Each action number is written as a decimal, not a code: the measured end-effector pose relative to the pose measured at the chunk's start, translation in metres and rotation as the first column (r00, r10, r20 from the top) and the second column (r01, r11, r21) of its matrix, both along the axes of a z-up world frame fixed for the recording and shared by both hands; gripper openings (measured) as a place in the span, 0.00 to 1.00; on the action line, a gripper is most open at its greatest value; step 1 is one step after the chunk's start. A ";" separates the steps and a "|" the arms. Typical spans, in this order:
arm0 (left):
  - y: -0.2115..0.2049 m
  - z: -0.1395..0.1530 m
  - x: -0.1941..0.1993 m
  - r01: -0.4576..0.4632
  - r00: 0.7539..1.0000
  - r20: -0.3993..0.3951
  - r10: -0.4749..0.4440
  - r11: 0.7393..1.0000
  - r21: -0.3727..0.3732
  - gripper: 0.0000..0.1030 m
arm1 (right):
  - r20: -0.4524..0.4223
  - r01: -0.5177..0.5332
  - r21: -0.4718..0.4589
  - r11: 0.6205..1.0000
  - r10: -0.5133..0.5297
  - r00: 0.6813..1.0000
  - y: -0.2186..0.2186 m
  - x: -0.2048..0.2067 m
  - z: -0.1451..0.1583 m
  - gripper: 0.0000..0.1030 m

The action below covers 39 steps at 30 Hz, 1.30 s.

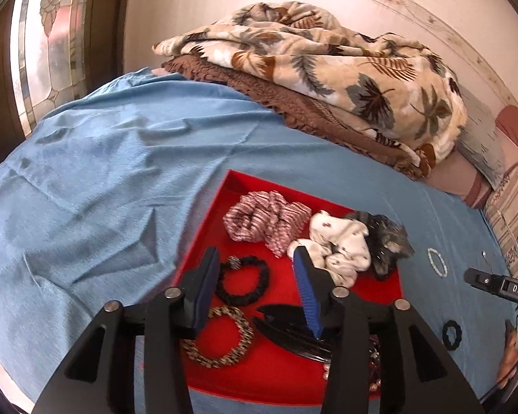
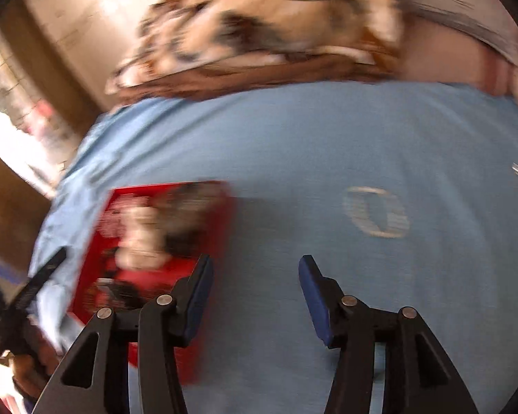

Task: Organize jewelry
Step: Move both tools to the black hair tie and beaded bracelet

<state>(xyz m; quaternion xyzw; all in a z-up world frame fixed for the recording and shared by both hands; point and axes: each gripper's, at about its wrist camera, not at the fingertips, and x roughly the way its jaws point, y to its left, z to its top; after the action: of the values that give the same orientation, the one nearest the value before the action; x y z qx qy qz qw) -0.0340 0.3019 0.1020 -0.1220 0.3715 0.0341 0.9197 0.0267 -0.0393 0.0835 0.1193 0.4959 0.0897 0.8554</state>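
In the left wrist view, the red tray (image 1: pixel 245 376) sits on the bed's blue sheet (image 1: pixel 103 172) as the collecting place, already holding scrunchies, a black bracelet (image 1: pixel 242 281) and a leopard-print ring (image 1: pixel 219 336). The left gripper (image 1: pixel 255 258) tilts down over it, jaws parted and empty. A pale bead bracelet (image 1: pixel 436 263) lies outside. In the blurred right wrist view, the right gripper (image 2: pixel 255 265) angles down over bare sheet beside the tray, jaws released, that bracelet (image 2: pixel 376 216) ahead.

Blue-sheeted bed (image 1: pixel 121 172) bearing red tray (image 1: pixel 238 181), folded blankets (image 1: pixel 328 69), loose bracelets (image 1: pixel 436 263).
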 end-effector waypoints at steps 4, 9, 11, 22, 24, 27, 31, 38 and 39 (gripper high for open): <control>-0.021 -0.012 -0.012 0.023 1.000 -0.009 -0.023 0.999 0.036 0.45 | -0.037 0.085 -0.034 0.996 -0.087 0.996 -0.049 -0.006 -0.017 0.54; -0.044 -0.015 -0.017 0.081 0.997 0.009 -0.083 0.992 0.099 0.45 | -0.035 0.107 -0.044 0.993 -0.108 0.993 -0.065 0.008 -0.032 0.54; -0.050 -0.015 -0.017 0.089 0.996 0.014 -0.091 0.989 0.119 0.45 | -0.032 0.109 -0.045 0.993 -0.111 0.993 -0.066 0.022 -0.036 0.51; -0.064 -0.004 -0.016 0.121 0.990 0.060 -0.127 0.988 0.092 0.45 | -0.054 0.084 -0.193 0.978 -0.096 0.994 -0.045 0.075 -0.073 0.08; -0.071 -0.001 -0.017 0.146 0.986 0.067 -0.152 0.986 0.086 0.45 | -0.067 0.073 -0.207 0.976 -0.088 0.994 -0.052 0.061 -0.071 0.07; -0.086 0.004 -0.024 0.196 0.976 0.076 -0.202 0.977 0.079 0.45 | -0.080 0.069 -0.211 0.975 -0.088 0.993 -0.074 0.024 -0.072 0.07; -0.118 0.007 -0.037 0.300 0.952 0.052 -0.302 0.953 0.049 0.46 | -0.075 0.097 -0.212 0.972 -0.115 0.991 -0.109 -0.036 -0.069 0.07; -0.200 0.001 -0.034 0.483 0.874 -0.064 -0.482 0.876 0.007 0.47 | 0.021 0.163 -0.048 0.985 -0.163 0.986 -0.150 -0.084 -0.071 0.07; -0.209 -0.001 -0.032 0.494 0.867 -0.074 -0.492 0.869 0.003 0.47 | 0.035 0.173 -0.030 0.984 -0.172 0.984 -0.153 -0.084 -0.073 0.08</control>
<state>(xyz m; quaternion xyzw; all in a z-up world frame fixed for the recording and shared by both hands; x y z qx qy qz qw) -0.0664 0.0932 0.1014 -0.0119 0.4222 -0.1935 0.8855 -0.0569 -0.1918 0.0109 0.1465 0.4713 0.0091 0.8697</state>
